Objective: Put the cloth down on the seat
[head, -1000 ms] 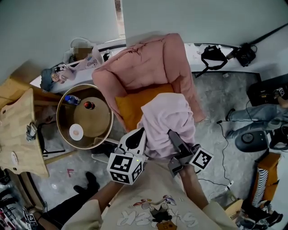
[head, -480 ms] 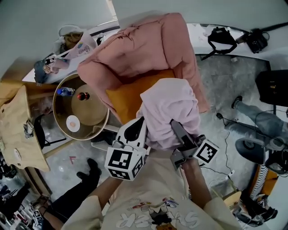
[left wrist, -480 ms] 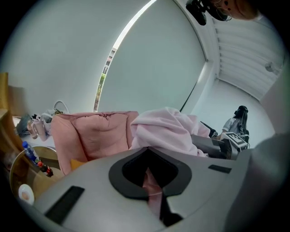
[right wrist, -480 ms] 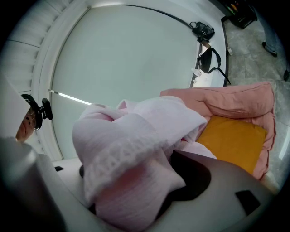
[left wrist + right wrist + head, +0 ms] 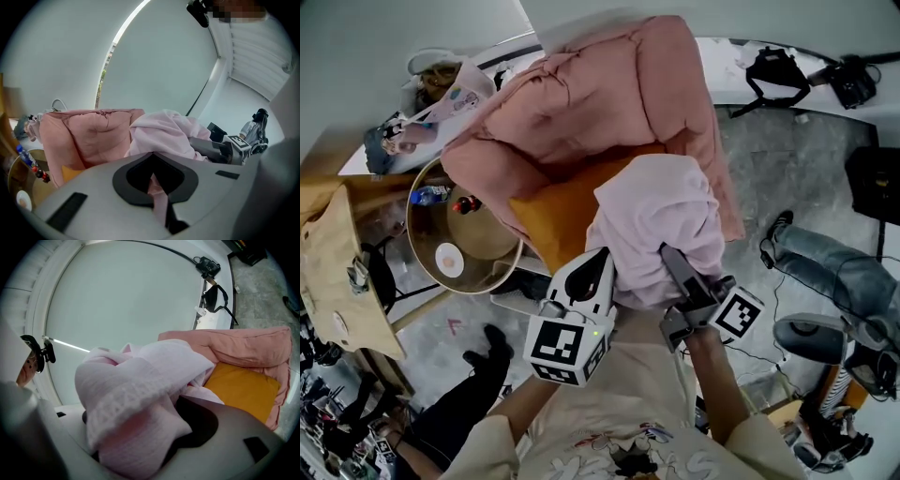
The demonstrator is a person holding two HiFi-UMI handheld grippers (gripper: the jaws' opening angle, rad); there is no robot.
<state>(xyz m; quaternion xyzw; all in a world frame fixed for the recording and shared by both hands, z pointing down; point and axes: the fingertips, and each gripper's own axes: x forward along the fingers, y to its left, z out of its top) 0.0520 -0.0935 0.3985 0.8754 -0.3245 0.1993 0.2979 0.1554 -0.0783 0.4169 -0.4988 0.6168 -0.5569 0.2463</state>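
Note:
A pale pink cloth (image 5: pixel 661 220) hangs bunched above the armchair (image 5: pixel 581 103), over the right part of its orange seat cushion (image 5: pixel 553 216). My left gripper (image 5: pixel 602 261) is at the cloth's near left edge, shut on a thin strip of the cloth (image 5: pixel 161 133). My right gripper (image 5: pixel 667 253) holds the near right edge, with a thick wad of the cloth (image 5: pixel 136 380) filling its jaws. In the right gripper view the orange cushion (image 5: pixel 239 387) lies beyond and below the cloth. The cloth hides both grippers' fingertips.
A round wooden table (image 5: pixel 427 246) with a bottle and small items stands left of the chair. A person in jeans (image 5: pixel 825 267) sits at the right. A black bag (image 5: pixel 773 66) lies behind the chair. Wooden furniture (image 5: pixel 337 272) stands at far left.
The armchair has come closer and the cloth now reaches a little further over the seat. Both grippers keep their hold on the cloth.

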